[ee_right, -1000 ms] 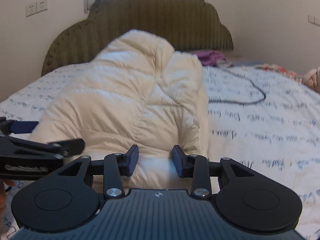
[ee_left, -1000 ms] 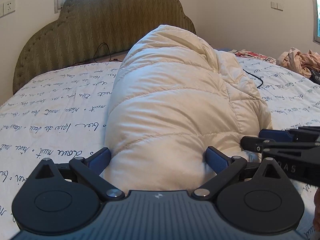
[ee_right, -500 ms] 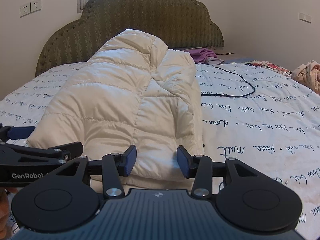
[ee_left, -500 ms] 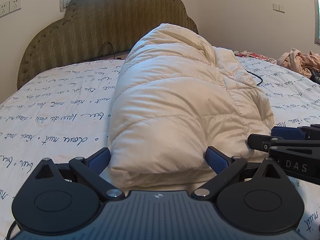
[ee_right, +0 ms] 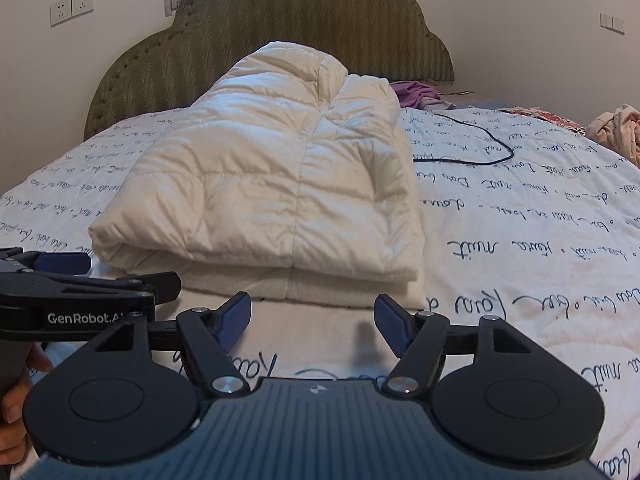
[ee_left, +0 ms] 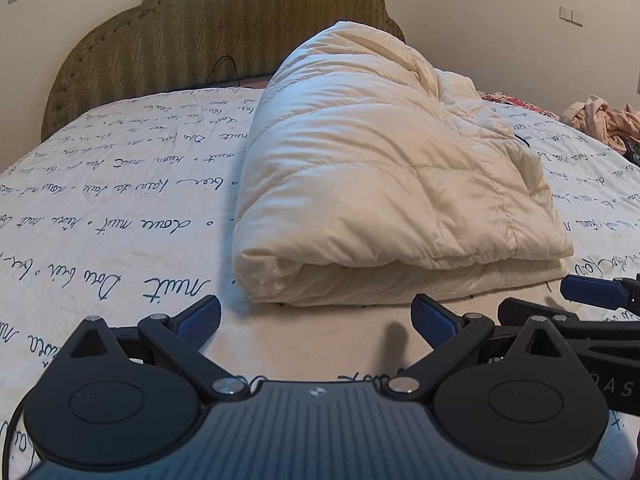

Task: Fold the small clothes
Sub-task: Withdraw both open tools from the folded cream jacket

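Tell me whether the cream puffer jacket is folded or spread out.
Folded. The cream puffer jacket lies doubled on the bed, layered edges stacked at its near end, both grippers clear of it.

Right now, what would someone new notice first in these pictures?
The cream puffy jacket, folded into a thick bundle in the middle of the bed. Then both grippers, left and right, open and empty just short of its near edge. A black cable curls on the sheet to its right.

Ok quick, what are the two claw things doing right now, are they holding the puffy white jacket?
Left gripper: open, empty, short of the folded white jacket.
Right gripper: open, jaws just been opening, nothing between them, jacket lying free on the bed.
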The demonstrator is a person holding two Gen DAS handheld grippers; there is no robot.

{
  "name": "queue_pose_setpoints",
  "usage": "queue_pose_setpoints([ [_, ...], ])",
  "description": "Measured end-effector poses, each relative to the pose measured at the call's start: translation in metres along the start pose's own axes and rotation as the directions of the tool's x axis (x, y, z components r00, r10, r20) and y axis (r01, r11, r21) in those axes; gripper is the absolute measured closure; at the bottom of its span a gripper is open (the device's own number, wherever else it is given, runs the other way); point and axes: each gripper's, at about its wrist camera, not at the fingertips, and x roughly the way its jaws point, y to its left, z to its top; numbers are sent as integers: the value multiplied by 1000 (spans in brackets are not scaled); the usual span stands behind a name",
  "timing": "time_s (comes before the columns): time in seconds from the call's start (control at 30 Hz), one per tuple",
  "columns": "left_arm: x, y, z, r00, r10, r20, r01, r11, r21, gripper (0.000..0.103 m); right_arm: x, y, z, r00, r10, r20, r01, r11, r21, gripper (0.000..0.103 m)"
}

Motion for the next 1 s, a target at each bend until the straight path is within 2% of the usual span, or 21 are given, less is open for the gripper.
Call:
queue_pose_setpoints([
  [0.23, -3, 4, -9, 1000, 10, -17, -10, 1000, -8, 1, -2, 3, -11, 1000, -2, -25, 2, 1000, -1, 21],
  [0.53, -6, 4, -16, 999, 20, -28, -21, 1000, -5, 1, -5, 1, -18, 999, -9, -36, 9, 1000, 5, 15],
  [1.0, -9, 0, -25, 998, 65, -14, -65, 998, 25, 0, -5, -5, -25, 998, -36, -41, 36, 999, 1, 4],
])
